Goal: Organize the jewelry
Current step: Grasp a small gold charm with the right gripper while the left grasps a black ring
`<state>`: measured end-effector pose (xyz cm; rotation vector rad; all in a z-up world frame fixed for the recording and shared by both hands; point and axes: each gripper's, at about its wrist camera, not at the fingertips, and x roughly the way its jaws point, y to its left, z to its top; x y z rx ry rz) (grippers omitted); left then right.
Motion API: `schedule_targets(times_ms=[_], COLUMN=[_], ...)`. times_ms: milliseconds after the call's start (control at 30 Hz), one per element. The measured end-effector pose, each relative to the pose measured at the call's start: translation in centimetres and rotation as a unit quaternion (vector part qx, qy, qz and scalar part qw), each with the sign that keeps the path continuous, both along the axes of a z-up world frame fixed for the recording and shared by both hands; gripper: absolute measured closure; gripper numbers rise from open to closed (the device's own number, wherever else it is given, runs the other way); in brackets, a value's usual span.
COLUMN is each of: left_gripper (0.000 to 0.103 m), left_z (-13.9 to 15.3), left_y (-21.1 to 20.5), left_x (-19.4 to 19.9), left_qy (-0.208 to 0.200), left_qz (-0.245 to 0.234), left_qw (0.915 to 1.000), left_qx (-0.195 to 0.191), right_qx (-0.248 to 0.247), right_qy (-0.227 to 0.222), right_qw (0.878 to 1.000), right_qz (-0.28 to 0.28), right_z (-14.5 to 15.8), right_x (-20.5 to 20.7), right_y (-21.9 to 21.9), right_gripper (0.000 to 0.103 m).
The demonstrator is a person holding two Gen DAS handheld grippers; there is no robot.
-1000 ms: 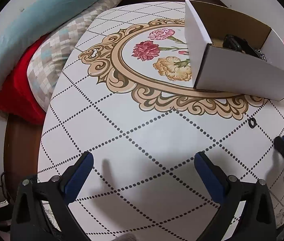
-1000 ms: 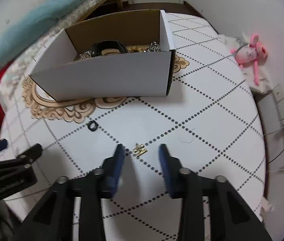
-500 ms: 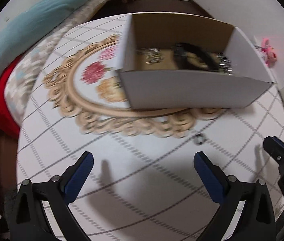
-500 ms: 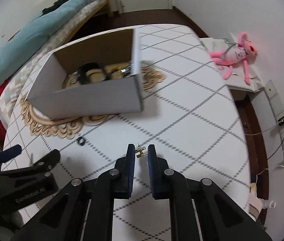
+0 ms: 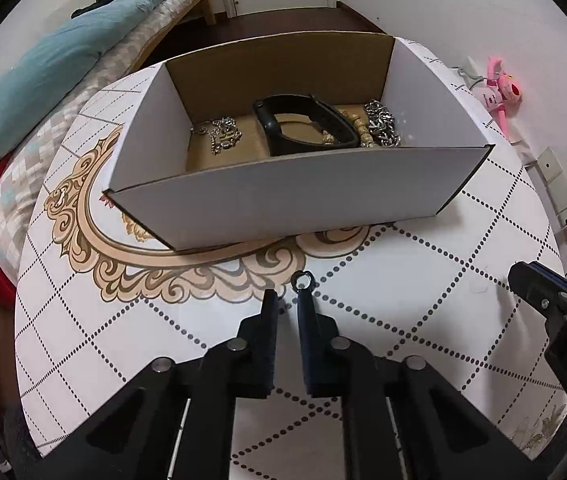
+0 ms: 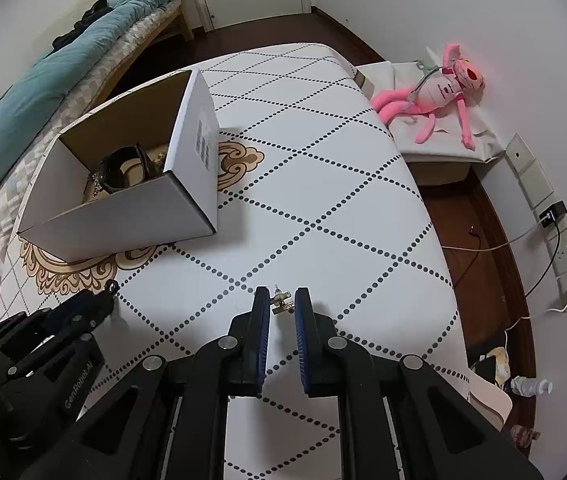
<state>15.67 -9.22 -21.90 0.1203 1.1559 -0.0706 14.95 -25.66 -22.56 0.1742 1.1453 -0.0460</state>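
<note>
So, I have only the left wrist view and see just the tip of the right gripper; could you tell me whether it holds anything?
Observer: Yes. The right gripper has a small gold earring between its fingers, seemingly pinched and lifted off the table.
Operator: Thank you. Where is the box from there?
Observer: The box sits ahead and to its left, and the side wall nearest that gripper carries a printed label.
</note>
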Motion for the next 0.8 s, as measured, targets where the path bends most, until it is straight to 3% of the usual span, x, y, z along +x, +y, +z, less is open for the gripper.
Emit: schedule_targets(times_ms=[233, 400, 433, 533, 567, 800], left_gripper=[0.099, 0.094, 0.087, 0.048, 0.047, 0.047], left_z=[-0.1, 0.9, 1.0, 0.9, 0.8, -0.6], left_y=[0.4, 2.3, 2.8, 3.9, 3.9, 1.8], left_x=[0.0, -0.2, -0.1, 0.2, 0.3, 0.7], left_qy=[-0.002, -0.008, -0.009, -0.013, -0.013, -0.004], left_qz=[-0.003, 0.027, 0.036, 0.057, 0.056, 0.031], left_qw=[0.9999, 0.9967, 0.9959, 0.9935, 0.9935, 0.9983], left_qx=[-0.013, -0.076, -0.083, -0.097, -0.098, -0.048], right_qx=[0.001, 0.003, 0.003, 0.003, 0.003, 0.012], right_qy=[-0.006, -0.008, -0.010, -0.011, -0.012, -0.006], right_qw=[1.000, 1.000, 1.000, 1.000, 1.000, 1.000], right_qz=[0.001, -0.001, -0.003, -0.009, -0.011, -0.019], right_z=[0.2, 0.7, 0.8, 1.0, 1.0, 0.5], right_x=[-0.3, -0.4, -0.4, -0.2, -0.2, 0.3], right_y=[-0.1, -0.1, -0.2, -0.4, -0.5, -1.1], right_gripper=[0.090, 0.090, 0.090, 0.090, 0.102, 0.103])
